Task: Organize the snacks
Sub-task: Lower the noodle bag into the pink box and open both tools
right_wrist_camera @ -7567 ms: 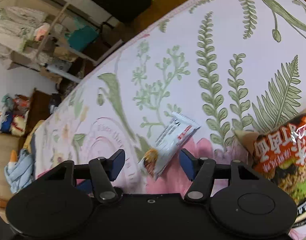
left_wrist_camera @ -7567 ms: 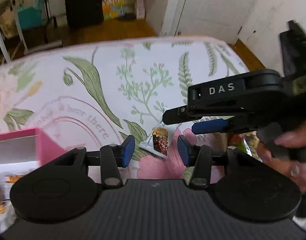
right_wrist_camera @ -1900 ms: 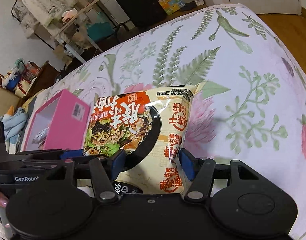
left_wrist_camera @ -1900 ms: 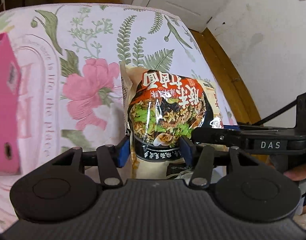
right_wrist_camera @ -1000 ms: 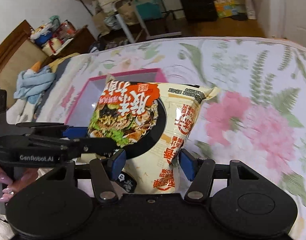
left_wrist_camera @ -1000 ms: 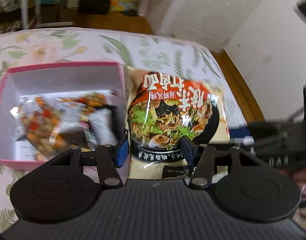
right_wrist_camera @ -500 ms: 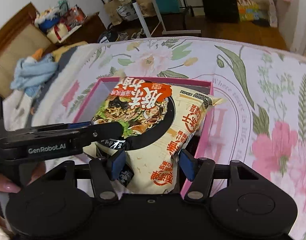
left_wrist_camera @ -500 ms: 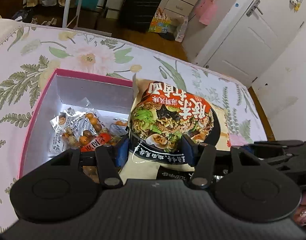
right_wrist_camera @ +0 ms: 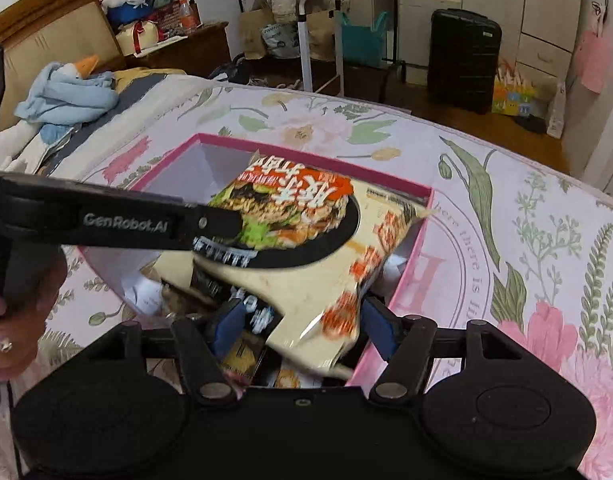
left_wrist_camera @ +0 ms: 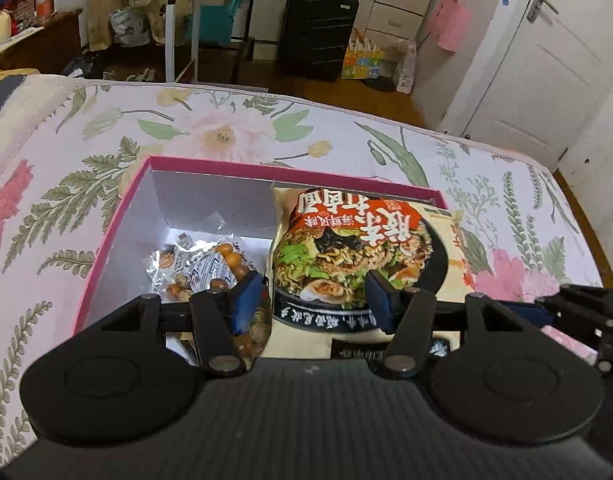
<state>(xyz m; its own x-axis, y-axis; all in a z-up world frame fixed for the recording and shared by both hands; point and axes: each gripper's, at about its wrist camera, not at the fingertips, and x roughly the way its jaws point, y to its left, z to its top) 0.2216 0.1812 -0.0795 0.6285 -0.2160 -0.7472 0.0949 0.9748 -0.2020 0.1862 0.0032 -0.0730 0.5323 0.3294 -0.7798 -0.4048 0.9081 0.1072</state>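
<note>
**Noodle bag arrives over the pink box**

And here's the change: 1.9 s ago the big noodle bag (left_wrist_camera: 358,256) was out on the bedspread beside the box, and now it hangs over the right half of the pink box (left_wrist_camera: 118,216), its top edge near the far wall and its right corner poking out past the right rim. That looks like the last leg of this item's trip; only the lowering and letting go seem to remain.

The left gripper (left_wrist_camera: 312,304) has its 2 blue-padded fingers set against the bag's lower sides, clamped on it as far as I can judge. The right gripper (right_wrist_camera: 302,320) has its fingers flanking the bag's lower right corner, but that corner is motion-blurred, so whether they pinch it I cannot tell.

Textures now: the bag is glossy crinkled film, puffy, cream with an orange band and a printed black bowl of noodles, and it throws back glare. The box is stiff card, pink outside, plain white inside, square-cornered. In its left half lie small snack packets (left_wrist_camera: 202,268), clear and foil wrappers. All of it sits on the floral bedspread (left_wrist_camera: 66,152), soft and matte, near the bed's foot edge.
</note>
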